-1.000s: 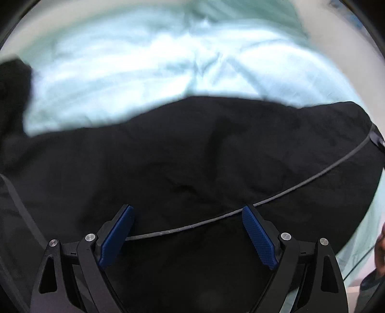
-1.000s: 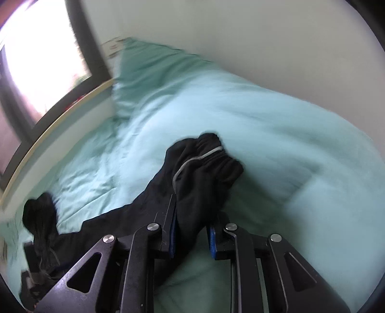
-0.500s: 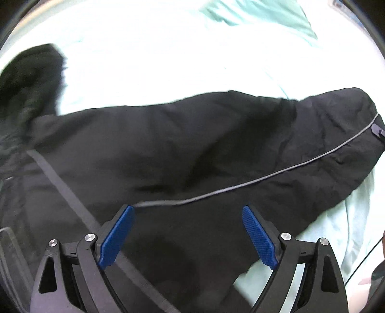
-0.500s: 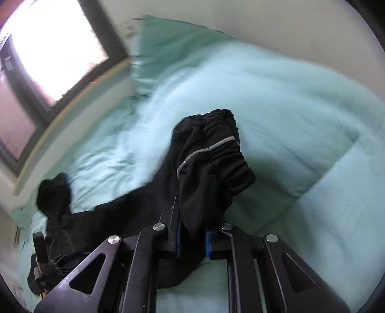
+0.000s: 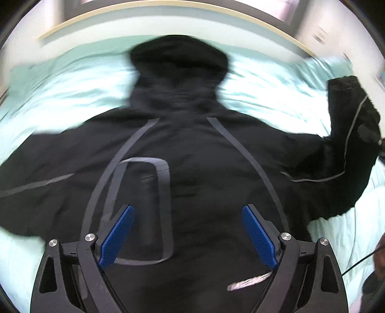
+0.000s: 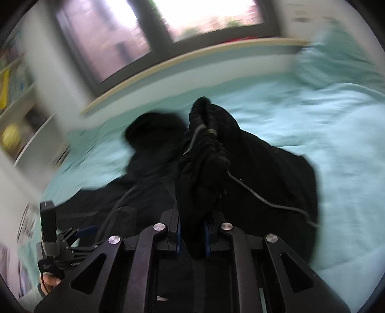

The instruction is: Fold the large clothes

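A large black hooded jacket (image 5: pixel 192 156) with grey piping lies spread back-up on the pale green bed, hood (image 5: pixel 179 60) towards the window. My left gripper (image 5: pixel 187 233) is open and empty, hovering above the jacket's lower back. My right gripper (image 6: pixel 192 236) is shut on the jacket's right sleeve (image 6: pixel 204 163) near its elastic cuff, holding it lifted over the body. That raised sleeve also shows in the left wrist view (image 5: pixel 353 134) at the far right. The left gripper shows in the right wrist view (image 6: pixel 50 236) at the lower left.
The pale green bedding (image 6: pixel 324 125) runs to a wooden-edged window ledge (image 6: pixel 192 60) under a window (image 6: pixel 204 14). A green pillow (image 6: pixel 336 60) lies at the back right. Shelves (image 6: pixel 14 101) stand at the left.
My right gripper has swung the held sleeve left, over the jacket's body. My left gripper has pulled back and turned, so the whole jacket back and hood now show.
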A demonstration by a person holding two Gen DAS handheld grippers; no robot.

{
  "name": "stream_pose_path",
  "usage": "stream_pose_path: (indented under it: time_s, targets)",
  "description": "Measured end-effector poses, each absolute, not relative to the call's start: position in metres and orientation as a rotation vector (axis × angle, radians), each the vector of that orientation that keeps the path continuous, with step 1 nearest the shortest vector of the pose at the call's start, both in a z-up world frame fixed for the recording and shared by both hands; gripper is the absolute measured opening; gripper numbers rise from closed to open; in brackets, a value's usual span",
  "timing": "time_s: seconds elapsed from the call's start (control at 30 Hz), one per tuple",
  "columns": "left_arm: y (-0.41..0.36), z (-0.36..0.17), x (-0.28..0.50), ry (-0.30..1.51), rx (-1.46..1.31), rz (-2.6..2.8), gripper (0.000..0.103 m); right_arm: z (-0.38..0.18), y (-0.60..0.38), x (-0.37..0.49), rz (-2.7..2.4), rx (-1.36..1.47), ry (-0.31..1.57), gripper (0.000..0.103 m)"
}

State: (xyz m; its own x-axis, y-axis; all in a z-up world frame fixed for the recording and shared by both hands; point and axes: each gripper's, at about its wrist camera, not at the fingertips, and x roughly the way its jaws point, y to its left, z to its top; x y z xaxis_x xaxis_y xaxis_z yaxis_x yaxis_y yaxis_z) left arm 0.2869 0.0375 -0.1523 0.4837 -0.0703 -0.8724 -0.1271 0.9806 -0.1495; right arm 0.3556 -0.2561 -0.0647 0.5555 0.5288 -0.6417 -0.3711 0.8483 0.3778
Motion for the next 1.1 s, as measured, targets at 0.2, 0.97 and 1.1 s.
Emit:
stream_pose_path:
  time_s: [0.2, 0.97, 1.1]
  targets:
    - [0.120, -0.160, 0.242, 1.065, -0.289, 0.190, 0.092, -0.105, -0.105, 0.349, 0.792, 0.117, 0.961, 0.017]
    - [0.173, -0.220, 0.290, 1.081, -0.546, -0.004, 0.092, -0.185, -0.085, 0.353, 0.883, 0.089, 1.163, 0.071]
    - [0.171, -0.244, 0.316, 1.125, -0.531, 0.050, 0.091, -0.186, -0.148, 0.348, 0.774, 0.101, 1.189, 0.071]
